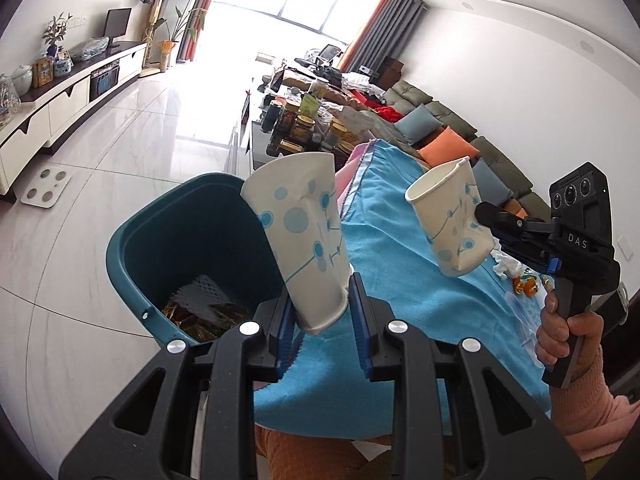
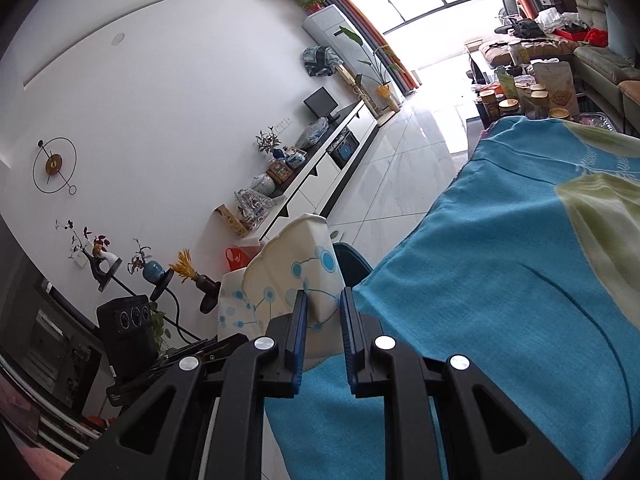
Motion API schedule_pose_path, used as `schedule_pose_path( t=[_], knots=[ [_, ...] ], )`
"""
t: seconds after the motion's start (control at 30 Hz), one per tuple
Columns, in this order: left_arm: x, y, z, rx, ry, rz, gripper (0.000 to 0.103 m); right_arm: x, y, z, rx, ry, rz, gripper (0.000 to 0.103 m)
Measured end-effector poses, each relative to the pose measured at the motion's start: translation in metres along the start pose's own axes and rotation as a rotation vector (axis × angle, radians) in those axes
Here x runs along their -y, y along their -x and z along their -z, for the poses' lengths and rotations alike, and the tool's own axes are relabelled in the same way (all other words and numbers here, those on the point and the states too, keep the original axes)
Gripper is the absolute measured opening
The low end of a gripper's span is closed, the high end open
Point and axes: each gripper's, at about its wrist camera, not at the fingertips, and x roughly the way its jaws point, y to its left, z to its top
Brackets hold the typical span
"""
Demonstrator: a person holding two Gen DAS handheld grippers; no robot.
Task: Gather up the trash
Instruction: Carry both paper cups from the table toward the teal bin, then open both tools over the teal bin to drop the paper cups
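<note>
- My left gripper (image 1: 320, 312) is closed narrowly on the base of a crushed paper cup (image 1: 304, 232), white with blue dots and lines; the flattened mouth points up and away from me.
- That cup hangs just over the near rim of the teal trash bin (image 1: 160, 232), which stands on the pale tiled floor beside the table edge. Inside the bin I see a white mesh piece and some brownish scraps (image 1: 200, 312).
- My right gripper (image 1: 486, 220) pinches a second paper cup (image 1: 448, 220) by its squashed lower end, jaws nearly together; its open mouth tilts toward the bin.
- In the right wrist view that gripper (image 2: 324, 320) shows the same grip: the blue pads (image 2: 298, 328) press a dented cup (image 2: 296, 264) from both sides.
- The second cup is above the blue tablecloth (image 1: 400, 208), well short of the bin.
- A hand (image 1: 560, 332) in a pink sleeve holds the right gripper's handle.
- Farther along the cloth lie white crumpled paper (image 1: 506, 266) and orange bits (image 1: 528, 284).
</note>
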Motion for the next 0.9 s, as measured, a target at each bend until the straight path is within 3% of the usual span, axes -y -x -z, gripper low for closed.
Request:
schedule_pose_path(
  t=[0.9],
  knots=[
    [-0.069, -0.027, -0.003, -0.059, 0.120, -0.091, 0.026, -0.049, -0.095, -0.013, -0.112, 0.131, 0.077, 0.015]
  ],
)
